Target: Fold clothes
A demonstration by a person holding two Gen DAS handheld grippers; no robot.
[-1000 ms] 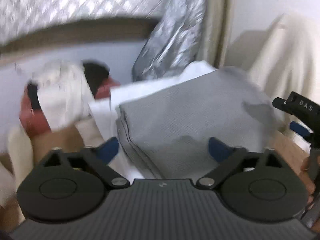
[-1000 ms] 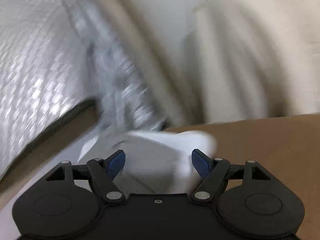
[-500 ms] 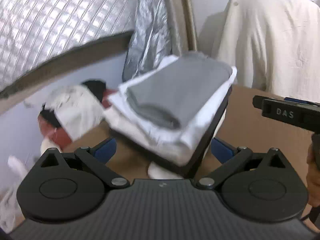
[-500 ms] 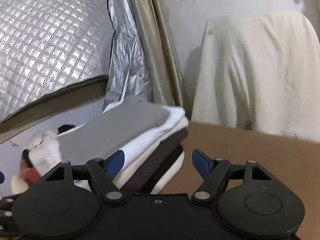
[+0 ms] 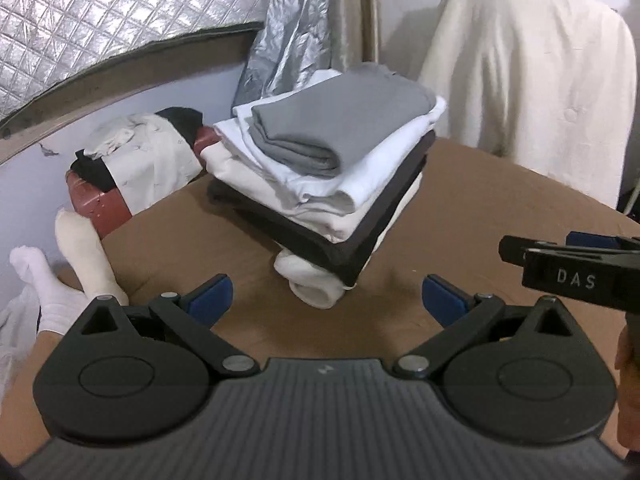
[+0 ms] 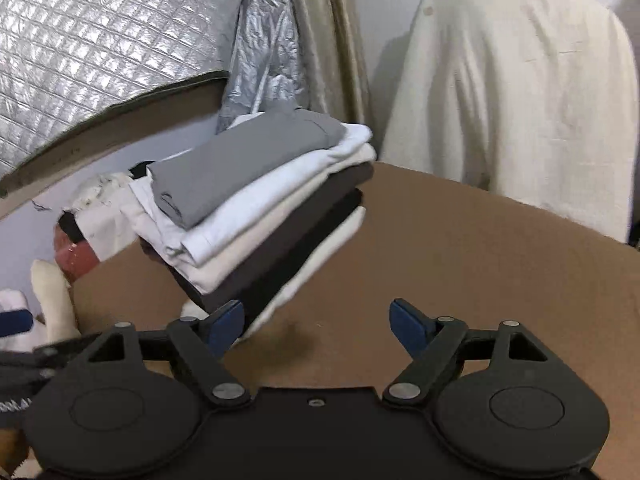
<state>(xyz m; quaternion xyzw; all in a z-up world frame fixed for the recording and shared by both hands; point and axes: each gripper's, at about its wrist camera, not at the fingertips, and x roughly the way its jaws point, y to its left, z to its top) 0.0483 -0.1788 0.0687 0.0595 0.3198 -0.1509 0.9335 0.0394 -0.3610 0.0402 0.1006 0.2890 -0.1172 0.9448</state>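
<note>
A stack of folded clothes [image 5: 332,184] sits on the brown table [image 5: 460,224], with a grey garment [image 5: 344,120] on top, white and cream layers under it and dark ones lower down. The same stack [image 6: 256,208] fills the left half of the right wrist view. My left gripper [image 5: 326,300] is open and empty, short of the stack's near corner. My right gripper [image 6: 318,322] has its jaws opening, nothing between them; its left fingertip [image 6: 226,322] overlaps the stack's near edge in the picture. The right gripper's finger [image 5: 576,268] shows at the right of the left wrist view.
Unfolded white, black and red clothes [image 5: 136,160] lie in a heap beyond the table's left edge. White socks [image 5: 84,256] hang at the left. A cream cloth [image 5: 532,68] drapes over something behind the table. A silver quilted cover [image 6: 92,40] lines the back wall.
Both grippers have pulled back from the stack, which now looks smaller and farther off. The grey garment lies on top of the stack, free of both grippers.
</note>
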